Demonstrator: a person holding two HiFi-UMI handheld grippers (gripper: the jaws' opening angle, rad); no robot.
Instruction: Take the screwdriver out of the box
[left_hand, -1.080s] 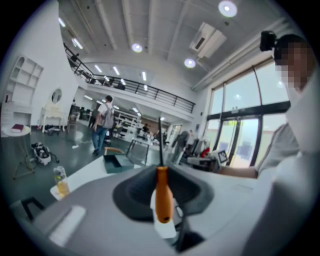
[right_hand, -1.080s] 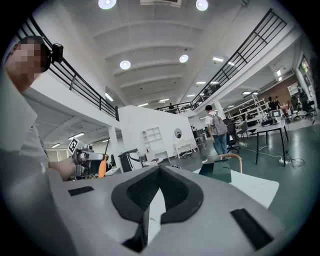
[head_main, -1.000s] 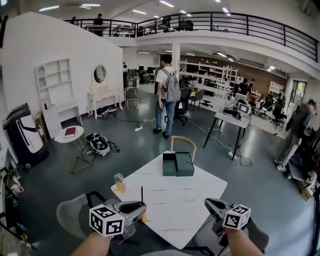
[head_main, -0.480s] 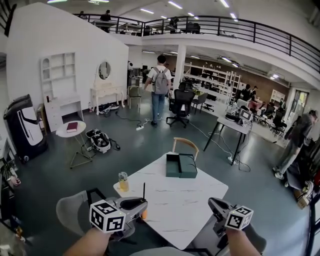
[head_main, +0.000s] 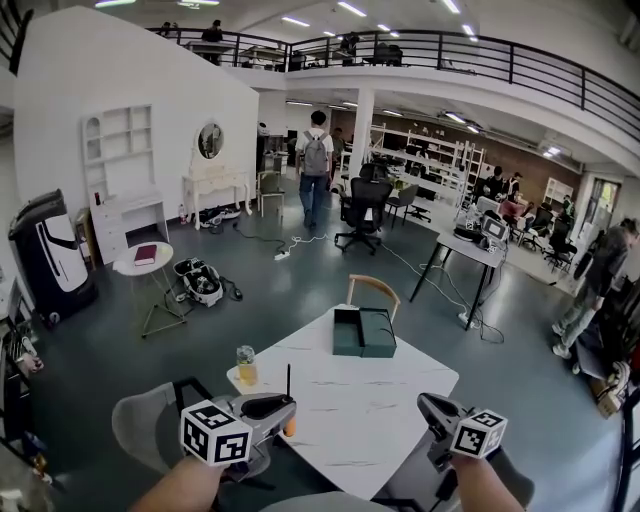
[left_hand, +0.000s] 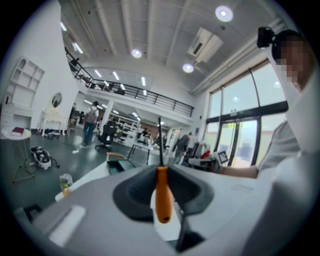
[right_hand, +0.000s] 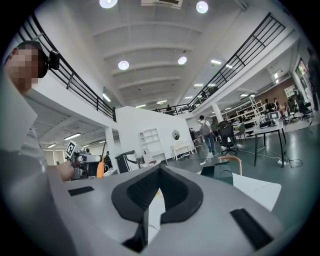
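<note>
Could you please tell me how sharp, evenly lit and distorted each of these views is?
Head view: evenly lit and sharp, though the fisheye bows the balcony railing. Left gripper view: the screwdriver held in the left gripper is soft so close up, and the corners go black. Right gripper view: ceiling lamps glare, and the near jaws blur.

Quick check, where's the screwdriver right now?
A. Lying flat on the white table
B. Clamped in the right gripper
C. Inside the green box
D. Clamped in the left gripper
D. The left gripper view shows the left gripper with its jaws closed on the orange handle of the screwdriver, shaft pointing up. The green box sits well away at the far end of the table.
</note>
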